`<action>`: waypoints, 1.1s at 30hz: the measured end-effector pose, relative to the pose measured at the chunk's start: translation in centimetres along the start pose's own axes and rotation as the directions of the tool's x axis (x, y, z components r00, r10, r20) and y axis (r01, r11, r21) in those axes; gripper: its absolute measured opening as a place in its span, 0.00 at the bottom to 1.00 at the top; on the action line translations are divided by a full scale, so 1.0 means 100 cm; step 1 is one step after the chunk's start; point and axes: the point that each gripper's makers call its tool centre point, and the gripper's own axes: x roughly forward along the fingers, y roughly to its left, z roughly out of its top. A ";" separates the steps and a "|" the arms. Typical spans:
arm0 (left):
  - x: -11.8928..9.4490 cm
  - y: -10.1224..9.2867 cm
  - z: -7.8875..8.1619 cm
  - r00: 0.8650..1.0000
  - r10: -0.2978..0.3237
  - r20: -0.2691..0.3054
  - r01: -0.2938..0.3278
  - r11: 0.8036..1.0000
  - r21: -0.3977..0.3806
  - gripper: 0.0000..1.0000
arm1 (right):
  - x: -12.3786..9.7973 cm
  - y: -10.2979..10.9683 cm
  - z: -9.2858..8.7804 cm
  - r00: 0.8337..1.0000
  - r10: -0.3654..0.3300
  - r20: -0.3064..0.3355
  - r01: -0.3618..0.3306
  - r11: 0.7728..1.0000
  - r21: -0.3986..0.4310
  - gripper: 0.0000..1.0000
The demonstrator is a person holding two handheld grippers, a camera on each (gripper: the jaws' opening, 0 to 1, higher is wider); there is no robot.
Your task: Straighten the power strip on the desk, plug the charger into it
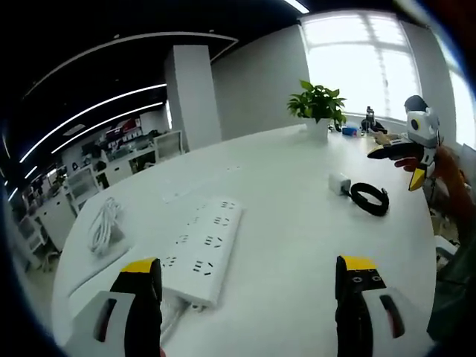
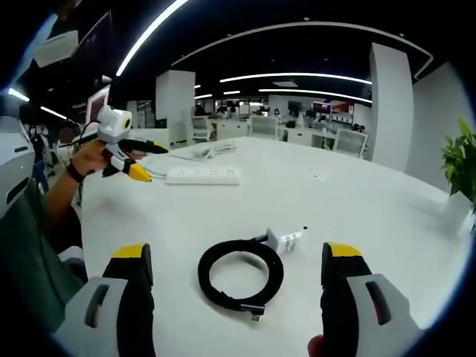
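A white power strip (image 1: 202,249) lies slanted on the white desk, just ahead of my left gripper (image 1: 249,279), which is open with nothing between its fingers. The white charger (image 1: 339,183) and its coiled black cable (image 1: 370,198) lie farther right. In the right gripper view the charger (image 2: 284,239) and cable coil (image 2: 239,275) sit right in front of my open right gripper (image 2: 234,279). The power strip (image 2: 203,175) lies far across the desk, near the left gripper (image 2: 119,152) held by a hand. The right gripper (image 1: 413,149) shows at the right edge of the left gripper view.
A bundled white cord (image 1: 104,227) lies at the desk's left side beyond the strip. A potted green plant (image 1: 318,108) stands at the far edge by the window. Small items (image 1: 368,123) sit near it. Office desks and chairs (image 2: 297,134) fill the background.
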 end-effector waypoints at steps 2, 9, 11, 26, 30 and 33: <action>0.001 0.002 0.001 1.000 0.000 0.001 0.000 1.000 0.000 0.99 | -0.001 -0.001 0.000 1.000 -0.001 0.000 0.001 1.000 -0.001 0.94; 0.010 0.009 0.000 1.000 -0.003 -0.024 0.003 1.000 0.009 0.99 | 0.000 -0.004 0.001 1.000 -0.007 0.005 0.007 1.000 0.002 0.94; 0.011 0.009 0.000 1.000 -0.004 -0.025 0.004 1.000 0.009 0.99 | 0.001 -0.003 -0.001 1.000 0.001 0.001 -0.001 1.000 0.000 0.93; 0.028 0.016 0.000 0.998 -0.032 -0.052 0.033 0.999 0.021 0.99 | 0.000 -0.008 -0.005 1.000 -0.010 -0.003 0.010 1.000 0.009 0.93; 0.033 0.018 0.001 0.998 -0.033 -0.053 0.034 0.999 0.019 0.99 | 0.004 -0.008 -0.009 1.000 -0.004 -0.014 0.004 1.000 0.011 0.93; 0.035 0.021 0.002 0.998 -0.030 -0.050 0.031 0.999 0.013 0.99 | 0.007 -0.009 -0.011 1.000 0.003 -0.021 -0.003 1.000 0.015 0.93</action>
